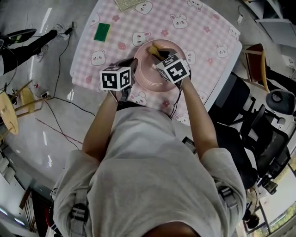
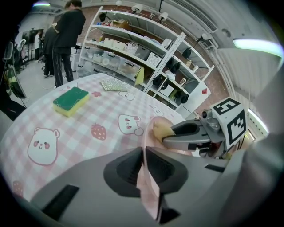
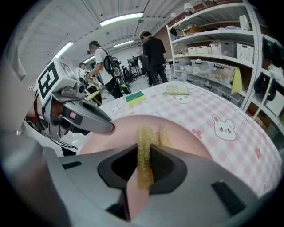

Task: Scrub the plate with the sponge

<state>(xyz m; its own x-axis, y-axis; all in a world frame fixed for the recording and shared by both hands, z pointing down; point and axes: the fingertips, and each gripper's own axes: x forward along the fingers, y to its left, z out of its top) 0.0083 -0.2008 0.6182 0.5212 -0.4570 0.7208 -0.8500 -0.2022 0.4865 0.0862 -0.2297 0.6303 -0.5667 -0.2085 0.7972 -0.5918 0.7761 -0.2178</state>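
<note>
Left gripper view: left gripper (image 2: pixel 144 166) is clamping the rim of the round pink plate (image 2: pixel 150 195). Its jaws are closed tight on it, with the rim running edge-on between them.

Right gripper view: right gripper (image 3: pixel 144 166) is squeezing a fuzzy yellow sponge (image 3: pixel 144 133), jaws pinched on it. The sponge is pressing against the plate's pink face just ahead of the jaws.

Both grippers are meeting at the plate. The left one is holding the rim on the person's left, and the right one is reaching over the plate toward its far part.

Head view is showing the plate sitting near the middle of the worktop (image 1: pixel 210 34), which is carrying a pink-and-white checked cloth with bunny prints. Can't tell whether the plate is lying flat or tipped up.

- A green-topped rectangular sponge (image 1: pixel 101 31) is lying flat on the worktop, well apart from the plate, off to its far left.
- A pale green textured rag (image 1: pixel 129 3) is lying at the worktop's far edge.
- White metal shelving (image 2: pixel 146 48) is standing behind the worktop.
- A person in dark clothes (image 2: pixel 66 40) is standing near the shelving.
</note>
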